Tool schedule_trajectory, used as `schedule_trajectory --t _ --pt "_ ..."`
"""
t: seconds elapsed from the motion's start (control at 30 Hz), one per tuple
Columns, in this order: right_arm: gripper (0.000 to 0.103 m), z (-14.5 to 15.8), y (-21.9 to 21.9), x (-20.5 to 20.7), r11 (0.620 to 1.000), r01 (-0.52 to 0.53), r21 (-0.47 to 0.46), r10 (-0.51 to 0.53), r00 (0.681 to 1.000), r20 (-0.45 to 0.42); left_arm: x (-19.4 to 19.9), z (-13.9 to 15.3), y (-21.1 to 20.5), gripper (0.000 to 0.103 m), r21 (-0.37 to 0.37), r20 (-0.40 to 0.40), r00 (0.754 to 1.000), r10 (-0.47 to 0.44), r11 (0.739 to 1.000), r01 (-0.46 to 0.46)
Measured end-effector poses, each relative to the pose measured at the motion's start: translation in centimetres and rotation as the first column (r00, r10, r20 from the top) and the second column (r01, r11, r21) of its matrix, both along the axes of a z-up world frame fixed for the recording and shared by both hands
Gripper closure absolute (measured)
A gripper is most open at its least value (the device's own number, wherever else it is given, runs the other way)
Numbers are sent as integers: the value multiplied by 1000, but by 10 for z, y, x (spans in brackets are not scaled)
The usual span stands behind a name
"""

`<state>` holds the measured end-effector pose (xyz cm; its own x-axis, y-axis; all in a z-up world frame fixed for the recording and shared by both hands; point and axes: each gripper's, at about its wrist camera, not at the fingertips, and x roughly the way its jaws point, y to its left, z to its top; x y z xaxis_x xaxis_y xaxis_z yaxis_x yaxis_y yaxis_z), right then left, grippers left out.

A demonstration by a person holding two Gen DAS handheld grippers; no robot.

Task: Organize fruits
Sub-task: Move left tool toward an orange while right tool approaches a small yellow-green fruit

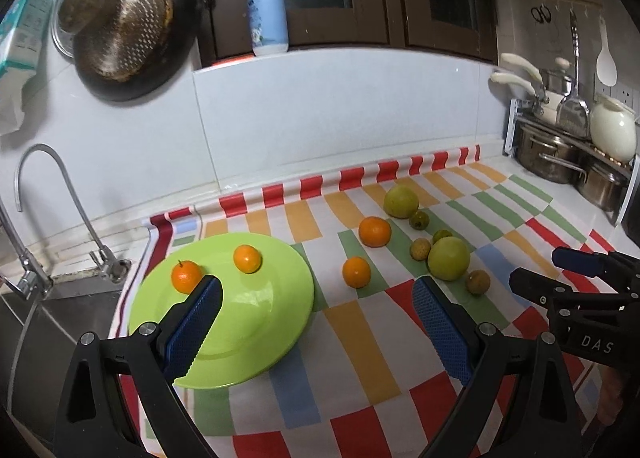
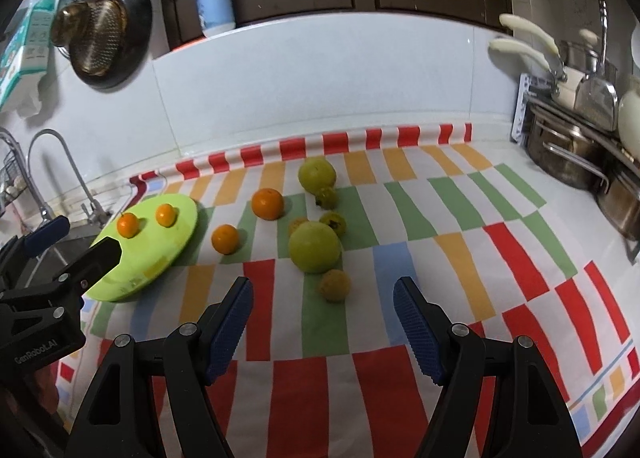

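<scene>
A green plate [image 1: 256, 322] [image 2: 160, 254] lies at the left of the striped cloth and holds two small oranges [image 1: 186, 276] [image 1: 247, 258]. Two more oranges [image 1: 356, 272] [image 1: 374, 231] lie on the cloth to its right. Beyond them are two large green fruits [image 1: 449, 258] [image 1: 401, 200] and several small brownish-green fruits [image 1: 478, 281]. My left gripper [image 1: 318, 298] is open and empty, above the plate's right edge. My right gripper [image 2: 323, 300] is open and empty, just in front of a small brownish fruit [image 2: 334, 284] and a large green fruit [image 2: 315, 246].
A sink and tap [image 1: 60, 197] lie left of the plate. Steel pots [image 1: 560, 157] on a rack stand at the back right. Pans [image 1: 124, 29] hang on the tiled wall, and a pump bottle [image 1: 267, 9] stands on the ledge above.
</scene>
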<state>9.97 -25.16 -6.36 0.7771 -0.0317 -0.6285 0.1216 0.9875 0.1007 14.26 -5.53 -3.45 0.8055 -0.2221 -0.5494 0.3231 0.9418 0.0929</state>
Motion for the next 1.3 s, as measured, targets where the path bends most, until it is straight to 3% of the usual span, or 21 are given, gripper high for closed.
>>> schedule_trajectory --t 0.2,0.43,0.63,0.97,1.3 --pt "30 -16 -4 16 1000 15 12 -14 999 -47 21 -17 -8 7 21 -45 999 -23 999 24" --pt "32 -34 -10 34 999 31 22 -29 994 -102 45 -35 -19 17 38 -89 995 -47 998 50" --pt "41 -45 -11 49 999 28 26 -25 991 -130 64 -49 -30 29 53 -130 989 -70 996 77" --pt "58 -57 -18 66 998 19 53 -10 985 -170 92 -68 -50 37 80 -172 977 -129 986 144" --pt "71 -62 -18 70 998 5 62 6 984 -178 104 -78 -60 55 75 -220 964 -147 983 167"
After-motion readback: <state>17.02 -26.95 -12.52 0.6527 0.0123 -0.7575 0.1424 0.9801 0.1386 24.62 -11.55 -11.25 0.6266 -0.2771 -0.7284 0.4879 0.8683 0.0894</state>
